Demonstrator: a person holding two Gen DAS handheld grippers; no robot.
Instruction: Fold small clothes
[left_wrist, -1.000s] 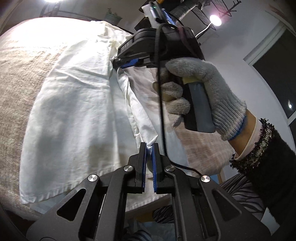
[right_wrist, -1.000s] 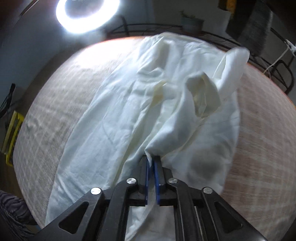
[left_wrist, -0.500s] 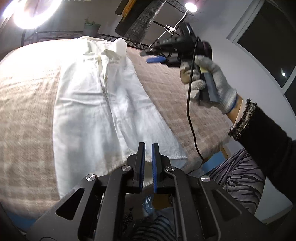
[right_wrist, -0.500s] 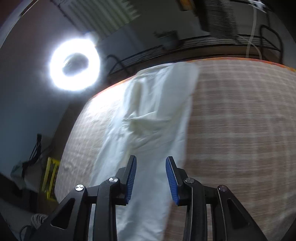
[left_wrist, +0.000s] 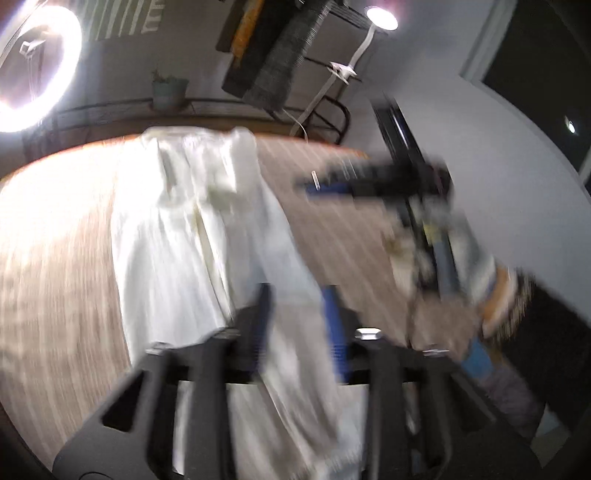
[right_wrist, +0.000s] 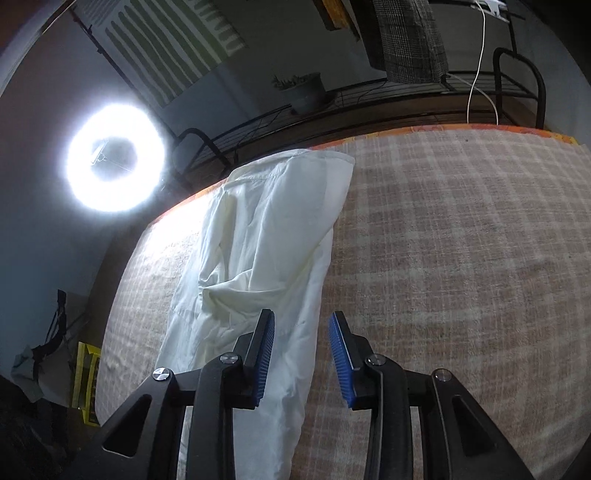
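Right wrist view: the white garment lies as one long strip on the checked blanket, running from about 12 o'clock at the far edge of the bed down to 6 o'clock under my right gripper. The right gripper's jaws stand apart with nothing between the blue pads; the cloth lies below them, not pinched. They have just been opening.

In the left wrist view, which is badly blurred, the same garment runs from 12 o'clock to 6 o'clock. My left gripper has its jaws parted, having just opened, and I judge no cloth is caught between them. The right gripper shows at 3 o'clock in my gloved hand, clear of the fabric.

Assessment: thin, light, limp cloth. It will drape and crease, will not hold a shape alone, and may slide on the blanket if dragged. A loose fold is rumpled at 9 o'clock of the right jaws.

Recommended hold: pinch at hems or corners, through both layers, one gripper at each end of an edge.
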